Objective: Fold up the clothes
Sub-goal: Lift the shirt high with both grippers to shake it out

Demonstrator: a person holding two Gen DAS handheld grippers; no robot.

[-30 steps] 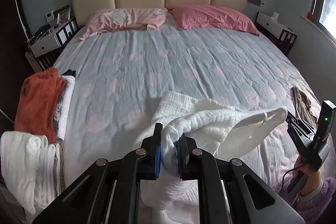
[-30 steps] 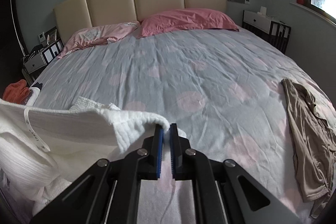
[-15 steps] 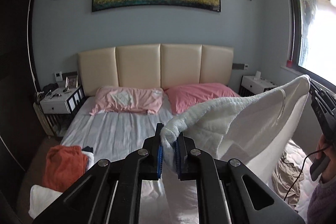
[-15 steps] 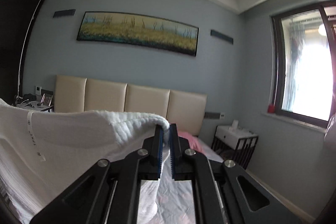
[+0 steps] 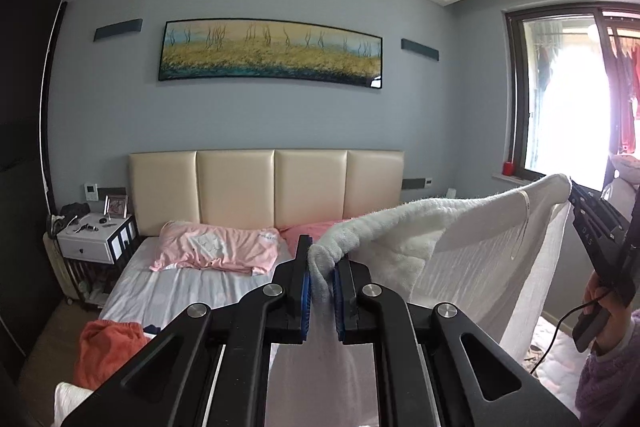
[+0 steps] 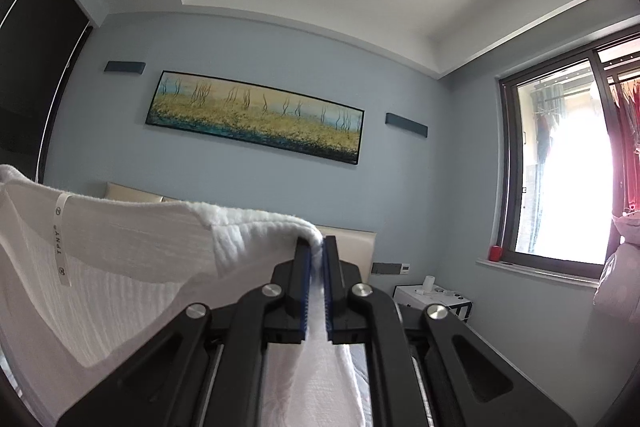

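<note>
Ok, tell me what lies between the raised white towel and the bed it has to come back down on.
Nothing visible does. The white towel hangs stretched between the left gripper and the right gripper, both shut on its upper edge. The bed shows bare sheet ahead; the orange cloth lies off at its left edge. The bed directly under the towel is hidden.

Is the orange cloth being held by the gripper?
No, the orange cloth lies on the bed; the left gripper pinches the white towel.

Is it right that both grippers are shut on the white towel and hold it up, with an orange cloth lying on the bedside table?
Not quite. The left gripper and the right gripper do pinch the white towel, but the left wrist view shows the orange cloth on the bed, not the bedside table.
</note>
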